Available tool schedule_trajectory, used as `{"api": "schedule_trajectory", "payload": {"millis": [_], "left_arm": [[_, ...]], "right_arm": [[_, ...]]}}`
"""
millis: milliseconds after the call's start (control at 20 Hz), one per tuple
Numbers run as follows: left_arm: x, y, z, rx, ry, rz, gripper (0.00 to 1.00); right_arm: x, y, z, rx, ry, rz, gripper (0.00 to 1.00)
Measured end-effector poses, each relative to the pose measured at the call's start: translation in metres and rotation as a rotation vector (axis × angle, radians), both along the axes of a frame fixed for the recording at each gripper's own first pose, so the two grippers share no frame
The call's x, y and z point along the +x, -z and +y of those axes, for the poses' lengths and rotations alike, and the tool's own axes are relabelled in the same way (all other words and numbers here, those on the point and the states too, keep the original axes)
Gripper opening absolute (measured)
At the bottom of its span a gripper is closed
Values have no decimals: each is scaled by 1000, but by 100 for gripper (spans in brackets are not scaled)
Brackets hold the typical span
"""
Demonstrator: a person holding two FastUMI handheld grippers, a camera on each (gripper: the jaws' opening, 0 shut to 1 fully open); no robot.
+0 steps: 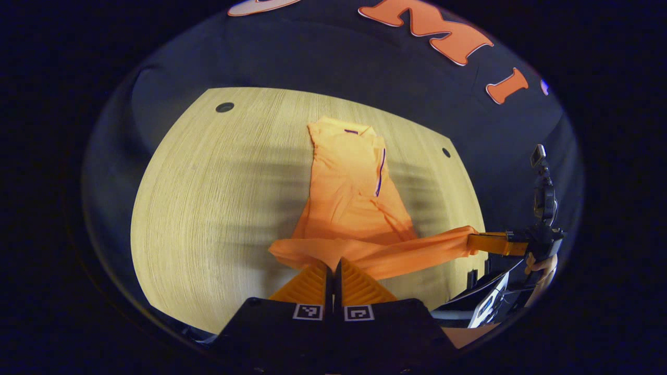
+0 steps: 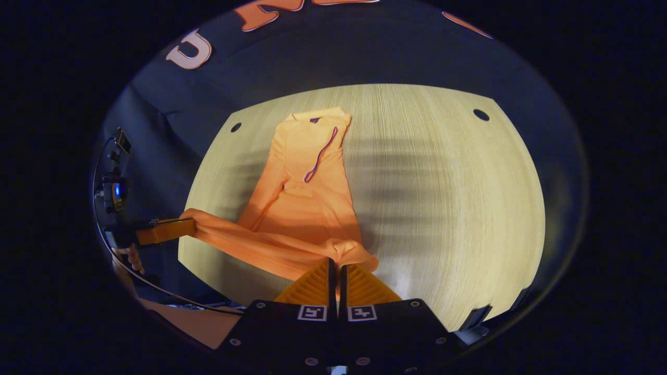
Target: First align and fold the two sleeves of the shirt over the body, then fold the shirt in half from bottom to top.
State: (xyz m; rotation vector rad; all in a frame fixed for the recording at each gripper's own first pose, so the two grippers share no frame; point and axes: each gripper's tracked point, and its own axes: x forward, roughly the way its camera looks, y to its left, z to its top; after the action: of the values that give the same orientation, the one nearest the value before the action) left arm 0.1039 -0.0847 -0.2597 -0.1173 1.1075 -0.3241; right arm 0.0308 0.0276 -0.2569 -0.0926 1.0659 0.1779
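The orange shirt (image 1: 350, 187) lies lengthwise on the wooden worktop (image 1: 208, 208), collar at the far end, with both sleeves already folded over the body so that it forms a narrow strip. The bottom hem is lifted off the worktop at the near edge and stretched into a taut band between the two tongs.

In the left gripper view, the left tongs (image 1: 333, 266) are pressed together on the left corner of the hem, with the cloth bunched between the fingers. The right tongs (image 1: 482, 242) appear at the right, pinching the other corner of the hem; a hand (image 1: 542, 265) holds that tool.

In the right gripper view, the right tongs (image 2: 337, 264) are pressed together on their hem corner. The left tongs (image 2: 180, 228) appear at the left, past the worktop's edge, pinching the stretched end of the hem.

A dark round hole (image 1: 224, 107) sits in each far corner of the worktop.
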Motion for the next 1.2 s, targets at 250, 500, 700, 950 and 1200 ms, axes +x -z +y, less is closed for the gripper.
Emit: {"api": "schedule_trajectory", "payload": {"millis": [250, 500, 700, 950, 1200], "left_arm": [[70, -35, -8, 6, 54, -124, 1], [130, -51, -8, 16, 43, -215, 1], [177, -56, -6, 16, 30, -259, 1], [223, -28, 1, 50, 31, -245, 0], [269, 17, 4, 116, 43, -232, 0]], "right_arm": [[61, -35, 3, -52, -34, -115, 0], [114, -56, 15, -56, -40, -187, 0], [157, -64, 21, -45, -21, -231, 0], [209, -46, 26, -69, -19, -239, 0], [256, 0, 23, -83, 24, -194, 0]]}}
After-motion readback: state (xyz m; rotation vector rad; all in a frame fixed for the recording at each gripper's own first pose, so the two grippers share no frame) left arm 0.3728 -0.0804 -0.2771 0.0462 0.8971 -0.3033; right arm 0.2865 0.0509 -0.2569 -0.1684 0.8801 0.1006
